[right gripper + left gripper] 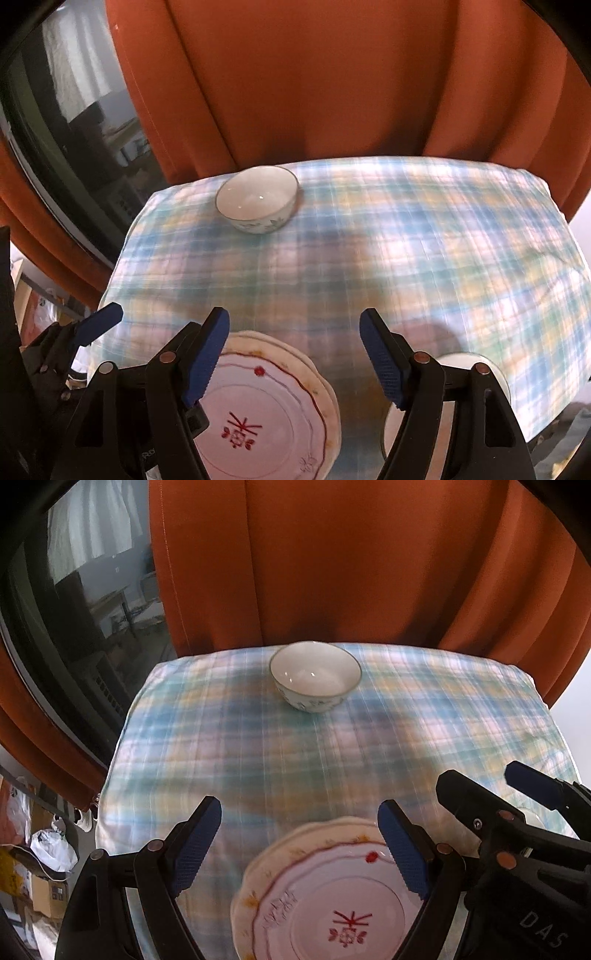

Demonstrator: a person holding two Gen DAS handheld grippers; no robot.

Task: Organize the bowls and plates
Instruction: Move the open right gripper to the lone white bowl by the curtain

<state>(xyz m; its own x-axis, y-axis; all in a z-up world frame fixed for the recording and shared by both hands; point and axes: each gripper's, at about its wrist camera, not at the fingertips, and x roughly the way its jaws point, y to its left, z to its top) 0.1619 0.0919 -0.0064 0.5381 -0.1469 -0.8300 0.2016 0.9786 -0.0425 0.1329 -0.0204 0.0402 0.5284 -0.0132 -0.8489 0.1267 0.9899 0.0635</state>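
Note:
A white bowl with a thin dark rim and leaf pattern stands at the far edge of the plaid-covered table; it also shows in the right wrist view. A scalloped plate with red pattern lies at the near edge, also in the right wrist view; it looks stacked on another plate. My left gripper is open above the plate's far rim. My right gripper is open, just right of the plate. A second white dish lies partly hidden under the right finger.
An orange curtain hangs right behind the table. A dark window is at the left. Boxes and bags sit on the floor left of the table. The right gripper's fingers show in the left wrist view.

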